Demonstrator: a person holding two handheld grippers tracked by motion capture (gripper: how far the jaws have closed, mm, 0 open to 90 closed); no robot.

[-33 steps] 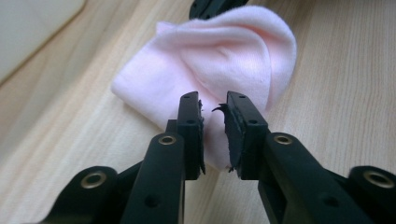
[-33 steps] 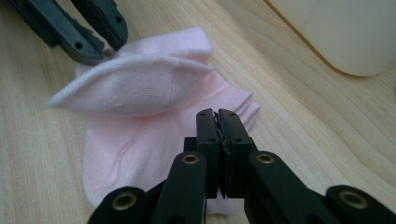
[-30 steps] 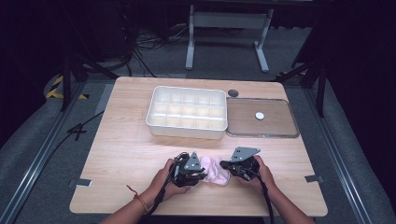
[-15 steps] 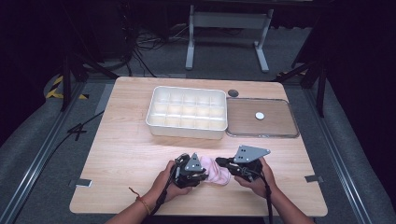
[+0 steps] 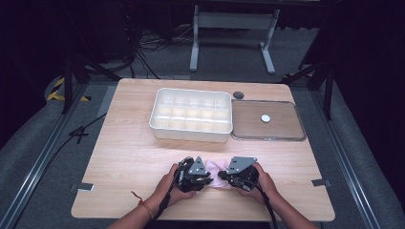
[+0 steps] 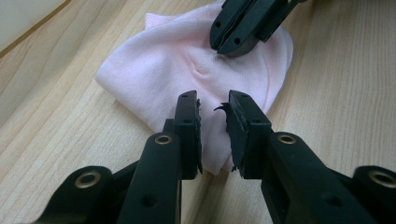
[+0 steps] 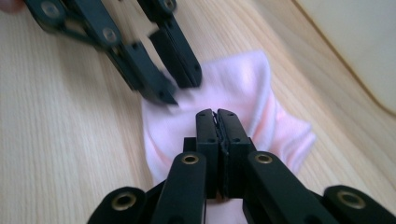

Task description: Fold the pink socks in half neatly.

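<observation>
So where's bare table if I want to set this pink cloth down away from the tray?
Bare wood lies left of the white compartment tray, out to the table edge, and between the tray and the grippers. The back right is crowded: the clear lid sits beside the tray. The pink cloth lies near the front edge.

A white compartmented tray (image 5: 191,115) sits on the wooden table (image 5: 129,157) near the far edge, about midway along it. Just beside it, toward the table's far right corner, lies a flat clear lid (image 5: 267,120) with a small white disc (image 5: 265,118) at its middle. A small dark round cap (image 5: 238,95) sits at the far edge, just beyond the lid's corner.
</observation>
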